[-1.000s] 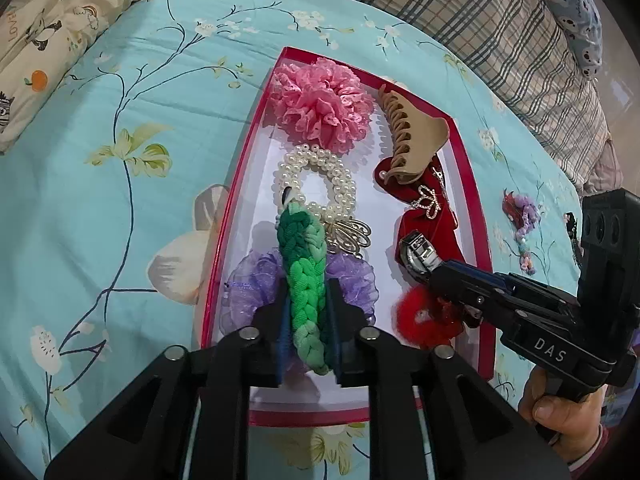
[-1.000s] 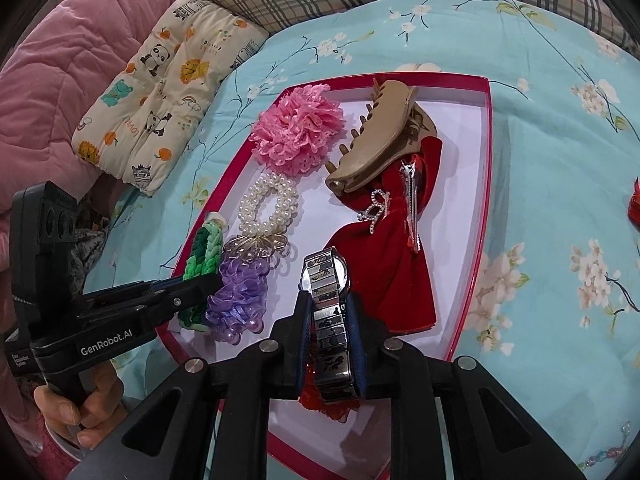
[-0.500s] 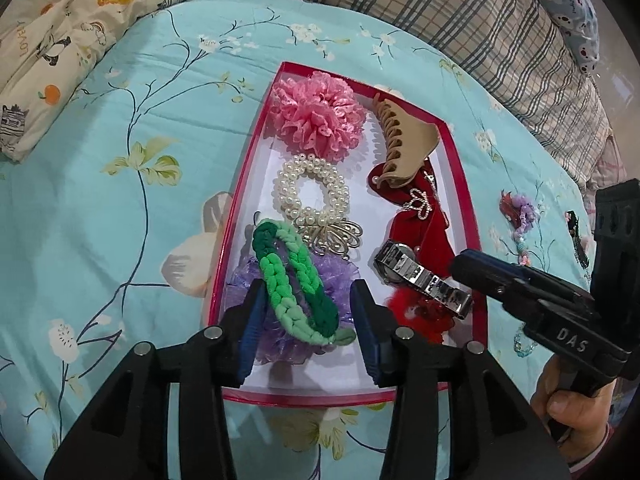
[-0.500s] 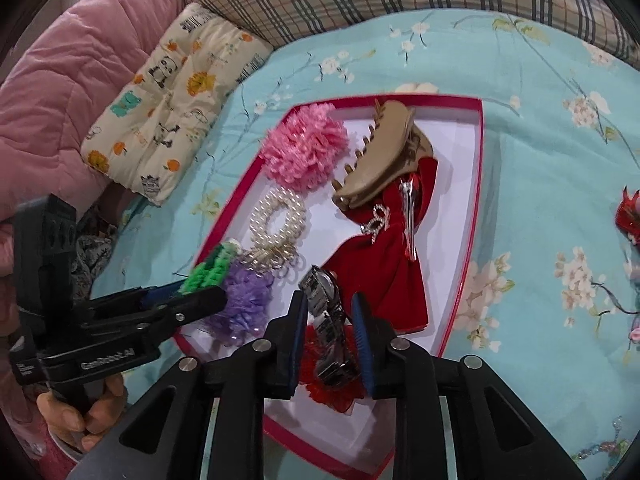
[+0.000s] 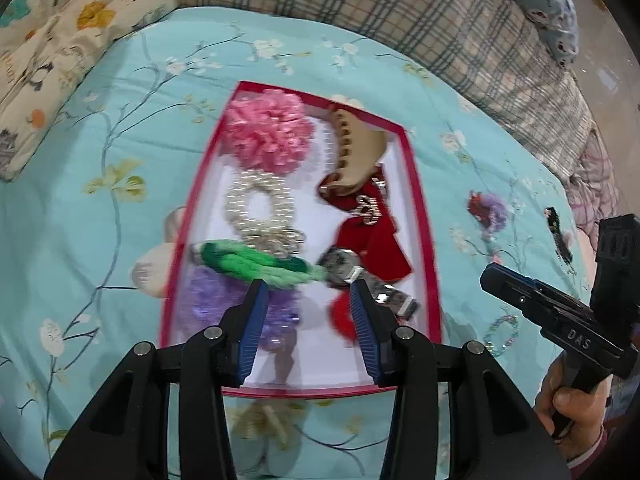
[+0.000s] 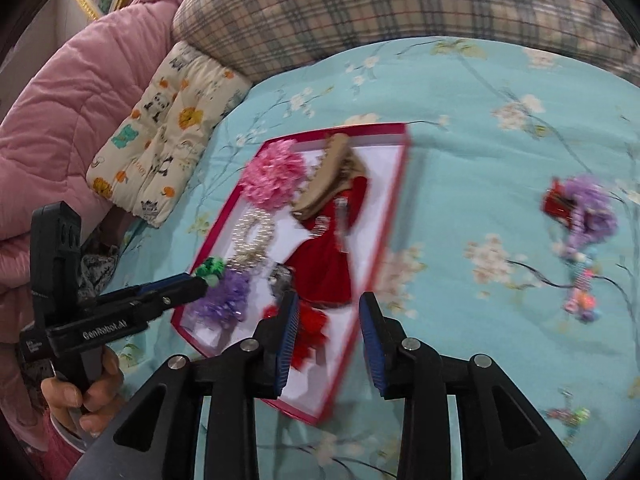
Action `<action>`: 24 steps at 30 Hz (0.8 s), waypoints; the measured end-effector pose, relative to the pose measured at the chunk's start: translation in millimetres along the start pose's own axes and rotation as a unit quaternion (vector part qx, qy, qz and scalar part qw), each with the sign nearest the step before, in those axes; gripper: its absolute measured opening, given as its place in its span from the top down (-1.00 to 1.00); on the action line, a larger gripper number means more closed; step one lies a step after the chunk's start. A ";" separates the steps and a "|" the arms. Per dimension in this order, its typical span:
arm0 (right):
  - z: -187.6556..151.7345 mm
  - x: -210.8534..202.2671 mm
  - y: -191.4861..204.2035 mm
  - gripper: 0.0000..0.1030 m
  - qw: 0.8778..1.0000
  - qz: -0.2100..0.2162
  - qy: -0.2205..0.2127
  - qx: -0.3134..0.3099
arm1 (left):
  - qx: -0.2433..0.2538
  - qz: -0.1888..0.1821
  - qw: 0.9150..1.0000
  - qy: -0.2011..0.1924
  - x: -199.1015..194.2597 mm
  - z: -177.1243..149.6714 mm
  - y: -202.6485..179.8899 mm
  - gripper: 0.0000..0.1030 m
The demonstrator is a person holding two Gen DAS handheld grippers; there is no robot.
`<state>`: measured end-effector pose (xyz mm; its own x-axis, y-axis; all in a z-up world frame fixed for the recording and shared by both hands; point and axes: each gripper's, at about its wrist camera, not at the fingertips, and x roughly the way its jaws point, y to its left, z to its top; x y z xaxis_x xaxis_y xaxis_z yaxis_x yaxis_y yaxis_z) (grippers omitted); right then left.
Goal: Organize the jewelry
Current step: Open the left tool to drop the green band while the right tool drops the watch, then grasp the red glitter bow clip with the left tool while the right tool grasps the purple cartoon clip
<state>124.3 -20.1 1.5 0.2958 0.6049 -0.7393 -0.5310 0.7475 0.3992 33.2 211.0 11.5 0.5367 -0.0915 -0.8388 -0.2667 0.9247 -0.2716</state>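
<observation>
Motion-blurred tray (image 5: 420,200), watch (image 5: 372,280) half hidden

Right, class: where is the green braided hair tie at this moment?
In the left wrist view the green braided hair tie lies inside the red tray, on its left half, between the pearl bracelet and the purple scrunchie, its end beside the watch.

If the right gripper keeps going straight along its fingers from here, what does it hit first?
Probably the red tray: the open right gripper points at its near right rim, just beside the red fluffy piece and the red velvet bow. Blur and unclear depth make this a best guess.
</observation>
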 end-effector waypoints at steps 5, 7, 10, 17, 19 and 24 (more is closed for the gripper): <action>-7.8 -22.5 -33.2 0.32 0.999 -0.025 -0.013 0.030 | 0.011 -0.010 1.000 0.001 2.9 -0.2 -19.3 0.09; -10.4 -31.3 -47.3 0.31 0.998 -0.032 -0.018 0.043 | 0.017 -0.015 1.000 0.004 5.5 -0.1 -28.2 0.09; -14.1 -42.5 -63.9 0.26 0.997 -0.046 -0.024 0.053 | 0.024 -0.020 0.999 0.006 6.7 -0.8 -38.8 0.09; -20.5 -63.8 -102.2 0.20 0.993 -0.068 -0.038 0.086 | 0.038 -0.030 0.999 0.011 13.2 0.7 -63.3 0.09; -20.7 -67.0 -111.0 0.20 0.992 -0.072 -0.042 0.094 | 0.041 -0.032 0.999 0.014 16.3 1.5 -68.7 0.09; -17.7 -67.5 -128.7 0.18 0.989 -0.082 -0.052 0.109 | 0.050 -0.037 0.998 0.022 25.5 4.7 -83.0 0.09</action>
<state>158.6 -162.0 -9.6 0.4499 0.4870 -0.7486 -0.2884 0.8725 0.3943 72.8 133.7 14.9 0.5162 -0.1741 -0.8386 -0.1462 0.9468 -0.2865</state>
